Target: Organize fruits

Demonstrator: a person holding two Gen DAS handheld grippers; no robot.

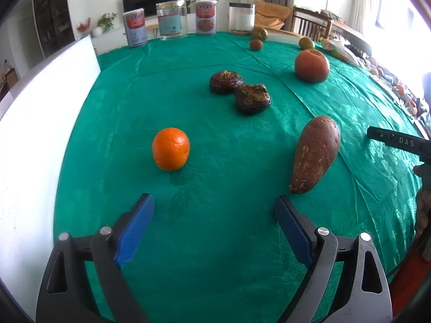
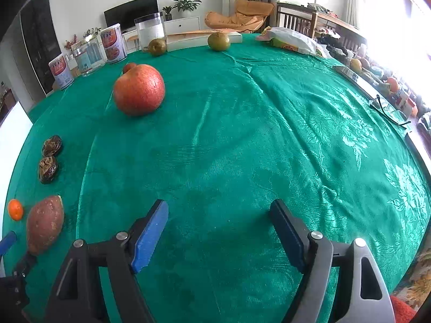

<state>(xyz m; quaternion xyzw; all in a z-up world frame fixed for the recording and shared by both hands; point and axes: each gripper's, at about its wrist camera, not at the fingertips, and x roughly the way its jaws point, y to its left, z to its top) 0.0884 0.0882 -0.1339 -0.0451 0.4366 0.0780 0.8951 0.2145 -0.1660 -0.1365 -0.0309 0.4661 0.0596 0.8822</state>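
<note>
I see the green tablecloth (image 2: pixel 242 134) with wide bare room ahead of my right gripper (image 2: pixel 219 231); its jaws stand wide, empty. The pomegranate (image 2: pixel 138 92) sits far left, well apart. My left gripper (image 1: pixel 214 223), also wide and empty, faces the sweet potato (image 1: pixel 315 153) and orange (image 1: pixel 170 152). I judge nothing is gathered yet; next comes closing on the orange.

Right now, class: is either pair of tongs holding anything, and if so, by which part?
Nothing is held. The left tongs and right tongs are both open over the green tablecloth.
</note>
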